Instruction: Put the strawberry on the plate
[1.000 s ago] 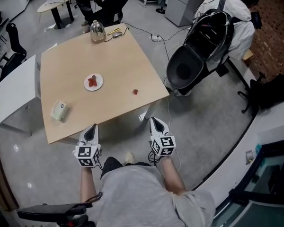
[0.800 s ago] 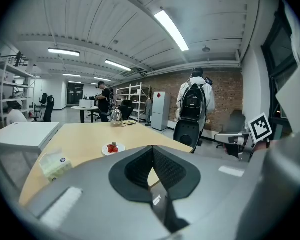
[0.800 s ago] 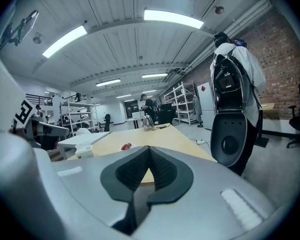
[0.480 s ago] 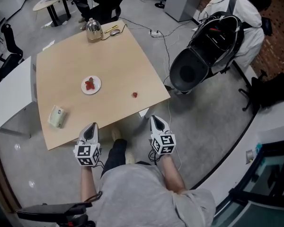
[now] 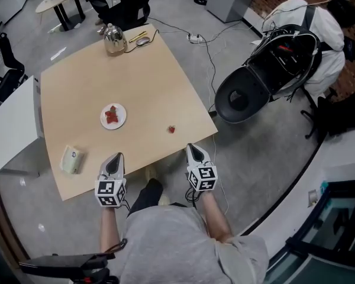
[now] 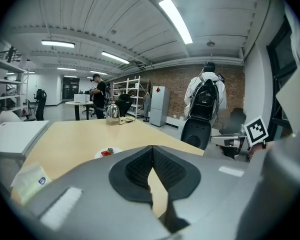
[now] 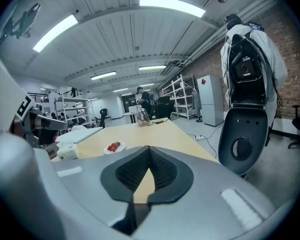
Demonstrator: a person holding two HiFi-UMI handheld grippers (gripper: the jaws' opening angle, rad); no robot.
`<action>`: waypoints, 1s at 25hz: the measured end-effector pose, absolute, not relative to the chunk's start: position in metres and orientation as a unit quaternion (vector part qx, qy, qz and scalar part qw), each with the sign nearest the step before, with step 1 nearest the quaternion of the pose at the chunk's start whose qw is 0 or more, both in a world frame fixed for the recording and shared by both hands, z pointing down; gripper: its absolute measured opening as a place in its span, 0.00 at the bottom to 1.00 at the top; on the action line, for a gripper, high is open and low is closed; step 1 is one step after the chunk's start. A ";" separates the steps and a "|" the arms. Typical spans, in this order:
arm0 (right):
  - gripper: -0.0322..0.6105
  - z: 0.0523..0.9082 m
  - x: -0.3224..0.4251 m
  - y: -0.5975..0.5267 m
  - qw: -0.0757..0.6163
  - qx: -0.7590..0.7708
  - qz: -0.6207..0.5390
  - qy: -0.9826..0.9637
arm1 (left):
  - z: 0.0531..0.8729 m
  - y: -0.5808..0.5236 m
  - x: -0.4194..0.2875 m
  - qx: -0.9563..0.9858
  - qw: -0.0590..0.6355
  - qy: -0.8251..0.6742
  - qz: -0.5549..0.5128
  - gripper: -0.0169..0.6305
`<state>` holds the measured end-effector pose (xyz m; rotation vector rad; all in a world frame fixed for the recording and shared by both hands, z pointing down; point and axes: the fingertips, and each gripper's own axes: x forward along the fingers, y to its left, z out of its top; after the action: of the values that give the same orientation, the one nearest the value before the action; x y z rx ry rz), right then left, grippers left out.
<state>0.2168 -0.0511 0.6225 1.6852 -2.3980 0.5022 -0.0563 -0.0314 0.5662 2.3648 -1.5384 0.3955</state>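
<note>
Strawberry (image 5: 171,129) small, red; lies apart from white plate (image 5: 119,122).

no word, brand or number is legible. the left marker cube (image 5: 110,193) on the left tongs (image 5: 115,158) and the right marker cube (image 5: 202,178) on the right tongs (image 5: 192,148) carry black-and-white square patterns without letters. the packet (image 5: 70,159) on the desk (image 5: 148,76) bears a small round blue mark, too small to read. the white fridge (image 6: 158,105) has a red patch, unreadable.
</note>
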 end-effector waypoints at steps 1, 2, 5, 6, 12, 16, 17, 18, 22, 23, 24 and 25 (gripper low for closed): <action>0.06 0.626 0.215 -0.057 0.090 0.564 0.169 -0.804 | 0.569 -0.036 -0.057 0.821 0.150 -0.533 0.139 0.06; 0.06 0.631 0.213 -0.063 0.096 0.562 0.171 -0.803 | 0.573 -0.041 -0.057 0.821 0.156 -0.531 0.140 0.06; 0.06 0.644 0.206 -0.076 0.113 0.556 0.181 -0.803 | 0.582 -0.053 -0.060 0.819 0.171 -0.528 0.146 0.06; 0.06 0.648 0.203 -0.080 0.120 0.552 0.184 -0.805 | 0.585 -0.056 -0.061 0.819 0.174 -0.527 0.149 0.06; 0.06 0.676 0.187 -0.106 0.161 0.529 0.196 -0.810 | 0.597 -0.073 -0.066 0.818 0.187 -0.519 0.163 0.06; 0.06 0.697 0.181 -0.124 0.184 0.525 0.206 -0.805 | 0.601 -0.083 -0.073 0.816 0.192 -0.519 0.166 0.06; 0.06 0.703 0.180 -0.127 0.190 0.524 0.211 -0.803 | 0.601 -0.084 -0.076 0.815 0.192 -0.521 0.166 0.06; 0.08 0.709 0.179 -0.130 0.196 0.522 0.215 -0.802 | 0.602 -0.086 -0.079 0.814 0.194 -0.522 0.166 0.06; 0.11 0.727 0.177 -0.139 0.219 0.516 0.231 -0.795 | 0.602 -0.095 -0.091 0.808 0.197 -0.529 0.166 0.06; 0.12 0.731 0.176 -0.142 0.224 0.515 0.235 -0.794 | 0.602 -0.099 -0.094 0.808 0.195 -0.531 0.166 0.06; 0.14 0.736 0.176 -0.145 0.229 0.513 0.238 -0.792 | 0.602 -0.102 -0.096 0.807 0.195 -0.533 0.165 0.06; 0.16 0.741 0.175 -0.147 0.234 0.511 0.242 -0.791 | 0.601 -0.106 -0.097 0.806 0.195 -0.534 0.165 0.06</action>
<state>0.1754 -0.1474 0.7412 1.4020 -2.1716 0.6631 -0.0966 -0.1056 0.6011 2.2601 -1.4957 0.4626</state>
